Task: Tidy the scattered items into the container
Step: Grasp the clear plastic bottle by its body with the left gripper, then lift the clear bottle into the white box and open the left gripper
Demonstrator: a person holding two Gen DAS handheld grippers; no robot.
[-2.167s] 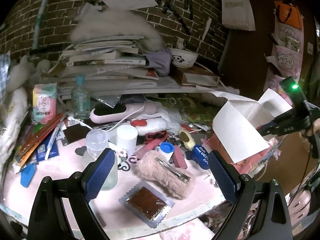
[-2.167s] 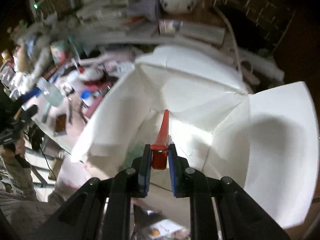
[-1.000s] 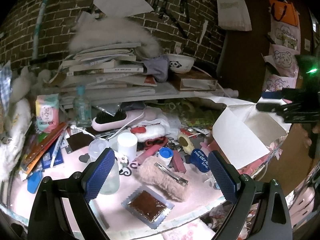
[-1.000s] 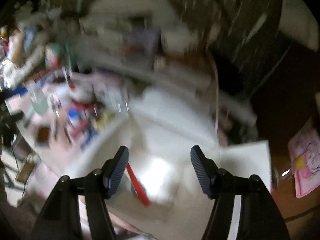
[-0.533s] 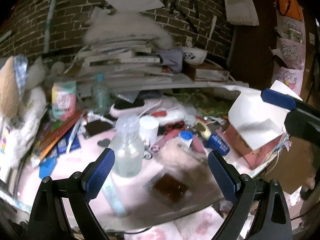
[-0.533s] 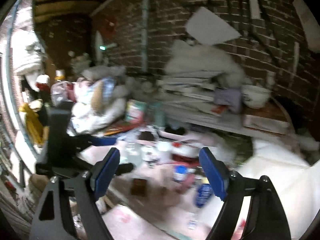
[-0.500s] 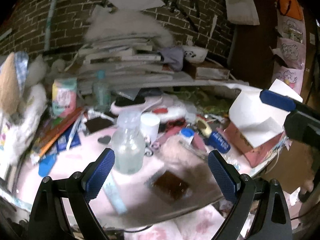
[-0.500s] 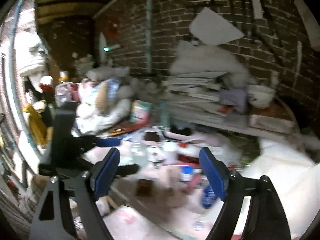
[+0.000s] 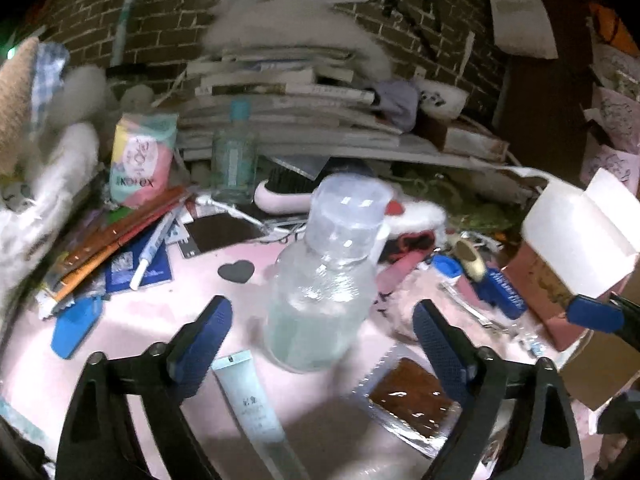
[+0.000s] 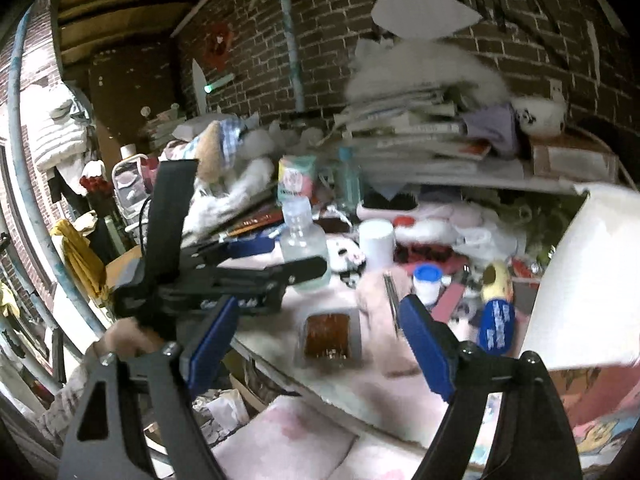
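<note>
Spread wide, left gripper [image 9: 318, 332], blue pads either side of the clear bottle [image 9: 324, 280] without touching it; nothing pinched. Lined up that way, by the look of it, to close on the bottle's body below the cap. Upright on the pink tabletop [image 9: 132, 320], part full of clear liquid, so probably best gripped low and lifted level.

Likewise agape, right gripper [image 10: 318, 338], empty, hanging over the table's near edge and facing the clutter. Between its pads, further off: a brown square packet [image 10: 328, 336] in clear wrap and a fluffy pink pouch [image 10: 376, 300]. Probably waiting for its next pick.

Off to the right, the white box [image 9: 576, 236] with flaps up, seemingly the container; interior not visible from either view, contents impossible to tell.

Around the bottle: pale tube [image 9: 250, 404] lying flat near the left pad, black heart shape [image 9: 236, 270], blue tag [image 9: 74, 326], pencils and pens in a heap, a second blue-capped bottle [image 9: 234, 160] further back, white hairbrush [image 9: 280, 196].

Behind, stacked books and papers under something white and furry, a bowl with a panda print [image 9: 440, 98], dark brick wall with paper sheets pinned up. Dim room, blurred at the edges.
</note>
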